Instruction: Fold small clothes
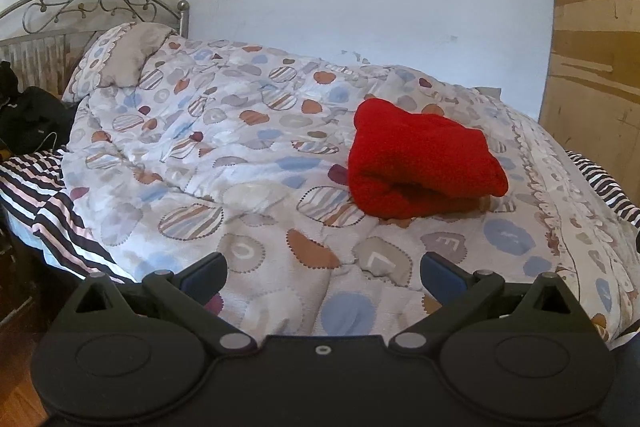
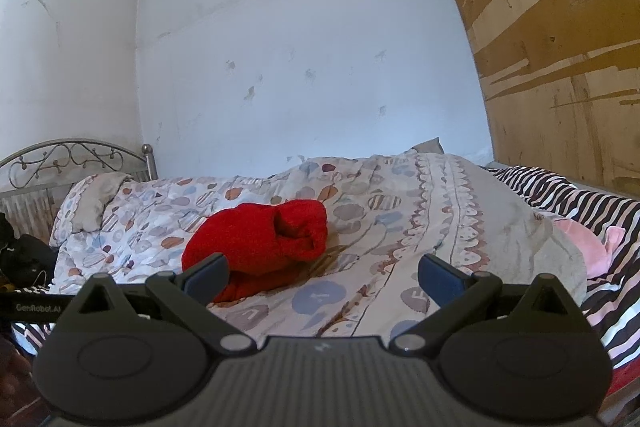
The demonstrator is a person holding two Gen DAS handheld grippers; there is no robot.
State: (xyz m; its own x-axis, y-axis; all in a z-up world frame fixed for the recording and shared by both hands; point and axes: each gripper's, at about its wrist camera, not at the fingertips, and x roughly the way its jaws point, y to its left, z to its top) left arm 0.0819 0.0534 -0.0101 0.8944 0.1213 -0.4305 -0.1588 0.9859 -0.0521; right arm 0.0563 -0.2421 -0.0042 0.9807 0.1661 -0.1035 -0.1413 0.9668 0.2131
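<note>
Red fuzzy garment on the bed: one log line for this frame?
item: red fuzzy garment, folded bundle on patterned quilt | left gripper: open, empty | right gripper: open, empty | contact: none

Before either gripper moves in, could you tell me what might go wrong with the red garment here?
The red garment lies bunched on a soft, rumpled quilt, so a pinch may catch quilt fabric too. Its layers overlap, so the open left gripper or right gripper could grab several layers together.
</note>
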